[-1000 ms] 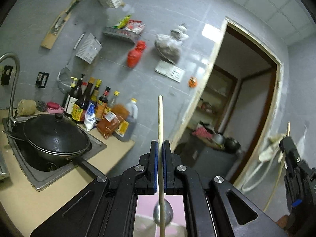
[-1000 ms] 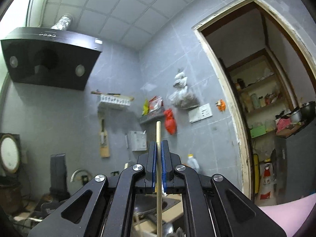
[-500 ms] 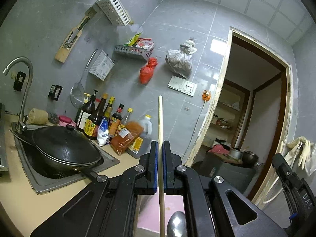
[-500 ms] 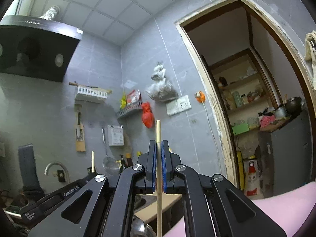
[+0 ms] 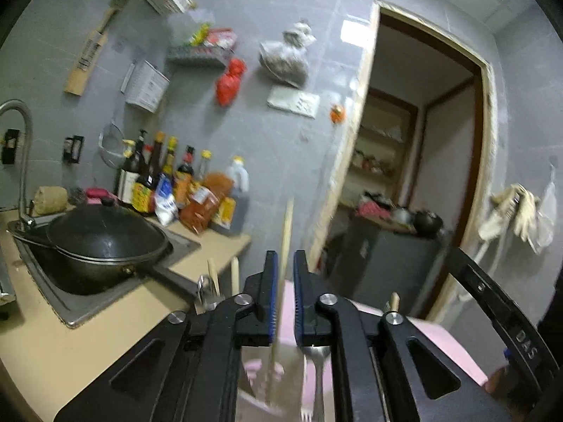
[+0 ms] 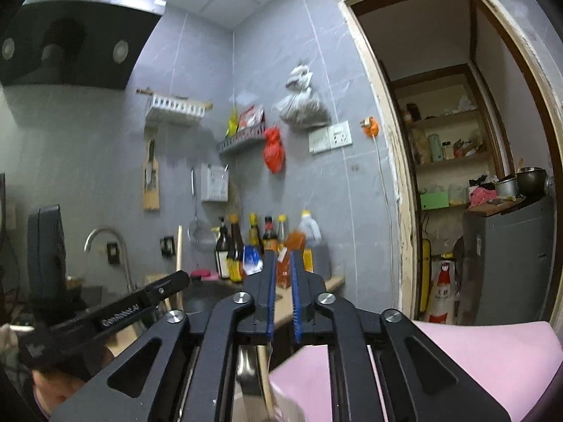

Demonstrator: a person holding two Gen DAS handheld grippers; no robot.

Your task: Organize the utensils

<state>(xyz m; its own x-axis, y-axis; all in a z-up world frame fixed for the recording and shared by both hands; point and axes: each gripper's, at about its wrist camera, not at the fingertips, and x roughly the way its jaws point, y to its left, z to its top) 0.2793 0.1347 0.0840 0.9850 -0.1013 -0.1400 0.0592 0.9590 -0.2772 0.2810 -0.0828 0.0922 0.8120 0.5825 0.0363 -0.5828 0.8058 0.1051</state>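
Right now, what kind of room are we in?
Most likely a home kitchen: a black wok sits in the sink under a faucet, sauce bottles line the counter, and a range hood hangs on the tiled wall.

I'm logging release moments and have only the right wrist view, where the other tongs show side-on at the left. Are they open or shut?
Observer: Open. In the left wrist view the left tongs stand with the jaws apart.
Operator: Is anything between them?
Observer: A chopstick stands tilted in the gap and is thinner than it. I cannot tell whether it touches either pad.
Operator: What lies under them?
Observer: A metal utensil shows below the tongs. It is too blurred to say whether it is a fork or a spoon.
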